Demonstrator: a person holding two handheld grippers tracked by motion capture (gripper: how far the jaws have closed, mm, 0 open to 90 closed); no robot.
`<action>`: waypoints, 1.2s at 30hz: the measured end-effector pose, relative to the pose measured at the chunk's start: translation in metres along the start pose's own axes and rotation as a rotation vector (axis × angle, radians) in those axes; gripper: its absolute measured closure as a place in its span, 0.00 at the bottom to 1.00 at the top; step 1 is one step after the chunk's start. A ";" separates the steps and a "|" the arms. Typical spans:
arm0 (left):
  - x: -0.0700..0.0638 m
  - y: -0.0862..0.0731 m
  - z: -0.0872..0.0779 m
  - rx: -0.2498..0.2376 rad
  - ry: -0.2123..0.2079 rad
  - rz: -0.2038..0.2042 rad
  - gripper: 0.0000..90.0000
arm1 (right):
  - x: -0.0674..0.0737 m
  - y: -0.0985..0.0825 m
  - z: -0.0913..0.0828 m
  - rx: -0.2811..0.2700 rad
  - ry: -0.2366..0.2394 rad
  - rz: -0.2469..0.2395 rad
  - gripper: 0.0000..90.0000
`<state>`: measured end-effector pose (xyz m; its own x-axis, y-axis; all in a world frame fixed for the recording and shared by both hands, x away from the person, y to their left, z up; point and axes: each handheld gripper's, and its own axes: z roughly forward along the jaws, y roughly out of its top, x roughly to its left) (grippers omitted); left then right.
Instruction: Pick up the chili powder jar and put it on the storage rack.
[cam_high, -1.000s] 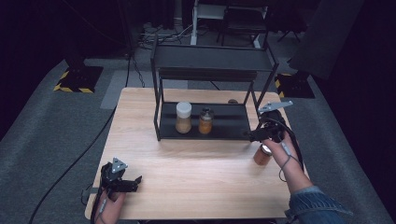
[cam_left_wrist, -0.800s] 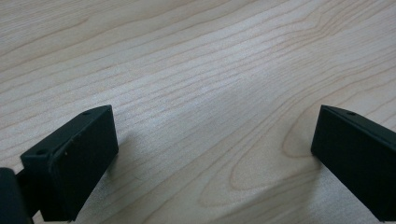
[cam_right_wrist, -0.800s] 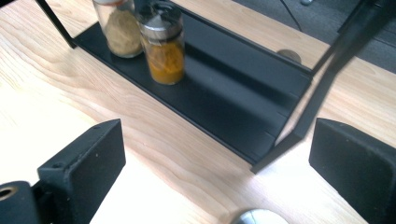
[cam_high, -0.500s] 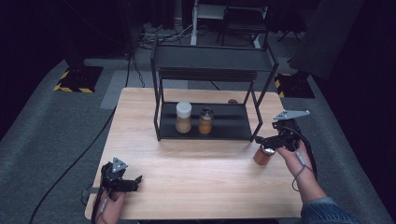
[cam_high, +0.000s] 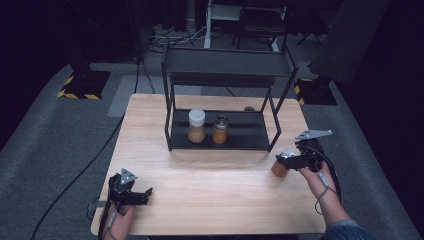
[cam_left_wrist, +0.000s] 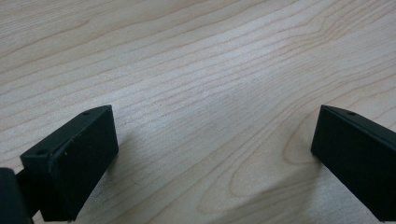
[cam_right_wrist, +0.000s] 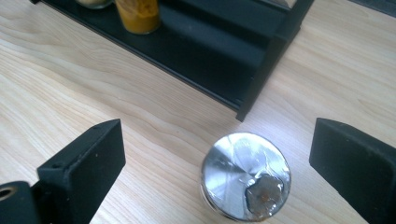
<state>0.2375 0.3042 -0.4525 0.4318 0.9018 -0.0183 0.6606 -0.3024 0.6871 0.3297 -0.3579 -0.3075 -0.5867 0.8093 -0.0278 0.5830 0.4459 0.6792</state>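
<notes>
Foil-sealed jar (cam_high: 280, 166) of orange-brown contents, upright on the wooden desk (cam_high: 210, 175), just off the front right leg of the black two-tier rack (cam_high: 225, 75). Seen from the right gripper view, jar (cam_right_wrist: 246, 175) topped by crinkled silver foil with a small torn hole near its edge, showing orange beneath. Set between the jaws of the right claw (cam_right_wrist: 224, 163), both jaws wide apart and clear of the jar on either side, nothing clamped. In the high view, right claw (cam_high: 295, 161) held in a hand (cam_high: 316, 172) reaching in from the desk's near right edge, level with the jar and just to the right of it.

On the rack's lower shelf, well behind and to the left of the jar, two more jars: a white-lidded jar (cam_high: 196, 125) and, just beside it on the side nearer the foil-sealed one, a dark-lidded jar (cam_high: 220, 130), both with orange-yellow contents.

Left claw (cam_high: 137, 196) far to the left of the jar, near the desk's front left corner, held low over the wood. In the left gripper view, left claw (cam_left_wrist: 212, 154) with jaws spread wide over bare wood grain, holding nothing.
</notes>
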 end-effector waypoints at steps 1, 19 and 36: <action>0.000 0.000 0.000 0.000 0.000 0.000 0.00 | -0.001 -0.002 0.001 0.002 0.000 0.004 0.03; 0.000 -0.001 0.000 -0.002 -0.002 0.001 0.00 | -0.024 -0.023 0.044 0.103 -0.018 0.047 0.06; 0.000 0.000 0.000 -0.001 -0.002 0.000 0.00 | -0.021 -0.022 0.075 0.157 0.008 0.041 0.33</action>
<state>0.2373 0.3039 -0.4527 0.4325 0.9014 -0.0197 0.6605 -0.3018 0.6875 0.3715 -0.3563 -0.3770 -0.5644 0.8255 0.0039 0.6871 0.4672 0.5564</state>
